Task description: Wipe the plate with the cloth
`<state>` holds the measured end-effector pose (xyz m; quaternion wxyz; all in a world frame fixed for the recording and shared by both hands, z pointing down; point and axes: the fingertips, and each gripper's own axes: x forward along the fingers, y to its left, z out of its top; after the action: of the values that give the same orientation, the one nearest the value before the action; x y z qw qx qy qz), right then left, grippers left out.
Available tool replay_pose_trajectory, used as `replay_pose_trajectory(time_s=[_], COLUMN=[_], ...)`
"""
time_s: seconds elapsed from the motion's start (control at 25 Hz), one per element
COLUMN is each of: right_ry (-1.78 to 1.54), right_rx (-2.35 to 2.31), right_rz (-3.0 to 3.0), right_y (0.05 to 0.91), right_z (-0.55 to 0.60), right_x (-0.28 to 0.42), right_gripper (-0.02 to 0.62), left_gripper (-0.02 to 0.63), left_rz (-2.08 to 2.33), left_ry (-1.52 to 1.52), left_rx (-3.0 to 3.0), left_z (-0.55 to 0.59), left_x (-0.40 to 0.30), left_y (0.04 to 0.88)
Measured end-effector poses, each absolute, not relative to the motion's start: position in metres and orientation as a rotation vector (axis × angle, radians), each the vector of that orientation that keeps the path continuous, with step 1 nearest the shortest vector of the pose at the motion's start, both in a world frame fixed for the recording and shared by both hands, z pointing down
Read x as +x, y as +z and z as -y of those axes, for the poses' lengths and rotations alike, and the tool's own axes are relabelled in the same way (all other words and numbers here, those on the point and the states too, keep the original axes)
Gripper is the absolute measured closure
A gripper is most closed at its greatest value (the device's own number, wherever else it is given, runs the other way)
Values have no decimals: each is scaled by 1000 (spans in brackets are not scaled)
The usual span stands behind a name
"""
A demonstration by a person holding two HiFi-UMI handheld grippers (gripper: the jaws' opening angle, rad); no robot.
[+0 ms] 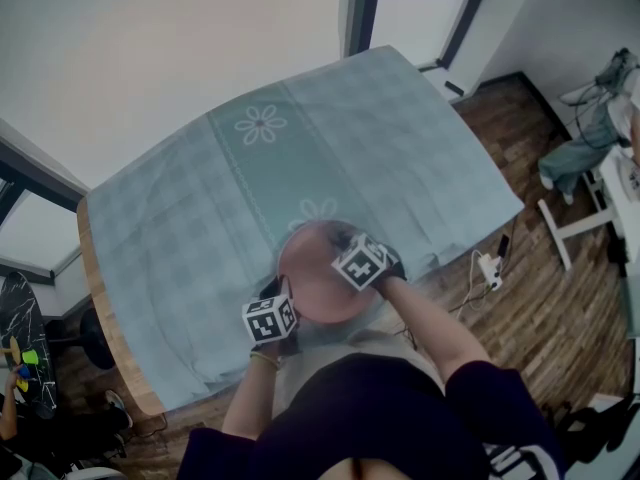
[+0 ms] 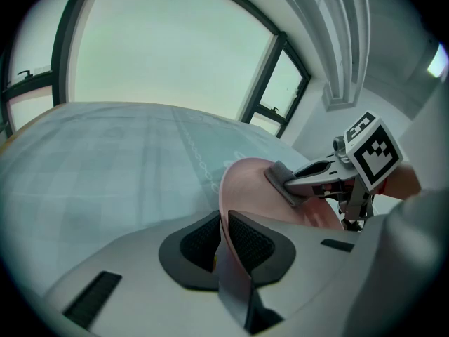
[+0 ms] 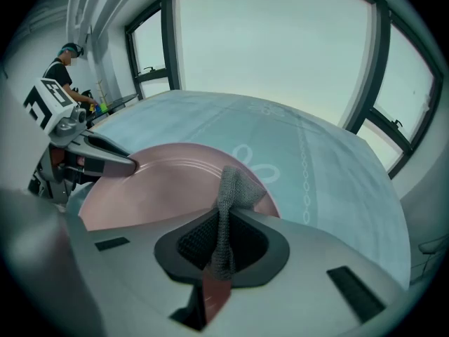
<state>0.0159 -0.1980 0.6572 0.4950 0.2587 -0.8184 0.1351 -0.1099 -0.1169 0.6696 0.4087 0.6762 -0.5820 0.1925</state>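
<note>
A pink plate (image 1: 318,273) is held tilted above the near edge of the table. My left gripper (image 1: 283,293) is shut on its near left rim; in the left gripper view the rim runs between the pads of the left gripper (image 2: 223,241), and the plate (image 2: 256,188) rises beyond them. My right gripper (image 1: 338,240) is shut on a grey knitted cloth (image 3: 226,216), whose free end lies against the plate (image 3: 161,188) near its far right rim. In the left gripper view the cloth (image 2: 283,181) rests on the plate's upper face.
The table (image 1: 200,218) carries a pale teal checked tablecloth with flower prints. Wooden floor lies to the right, with a power strip (image 1: 490,266) and a white desk (image 1: 600,208). A person (image 1: 10,413) sits at the lower left. Windows line the walls.
</note>
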Motion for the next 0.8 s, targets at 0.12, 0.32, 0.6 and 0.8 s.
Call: replay_pose_trajectory(time_s=[0.12, 0.32, 0.6, 0.8], right_ry=[278, 312, 312, 326], right_rx=[603, 574, 526, 467], right_rz=[1968, 1978, 2012, 2016], right_y=[660, 663, 664, 665], right_z=[195, 182, 161, 145], right_x=[14, 10, 4, -1], right_gripper=[561, 561, 561, 561], left_gripper=[560, 560, 560, 560], left_rz=[1471, 1471, 1473, 1471], left_ry=[484, 484, 484, 485], left_rx=[1703, 1703, 1704, 1705], left_z=[117, 116, 117, 117], left_x=[-110, -109, -109, -110], left_y=[670, 670, 670, 670])
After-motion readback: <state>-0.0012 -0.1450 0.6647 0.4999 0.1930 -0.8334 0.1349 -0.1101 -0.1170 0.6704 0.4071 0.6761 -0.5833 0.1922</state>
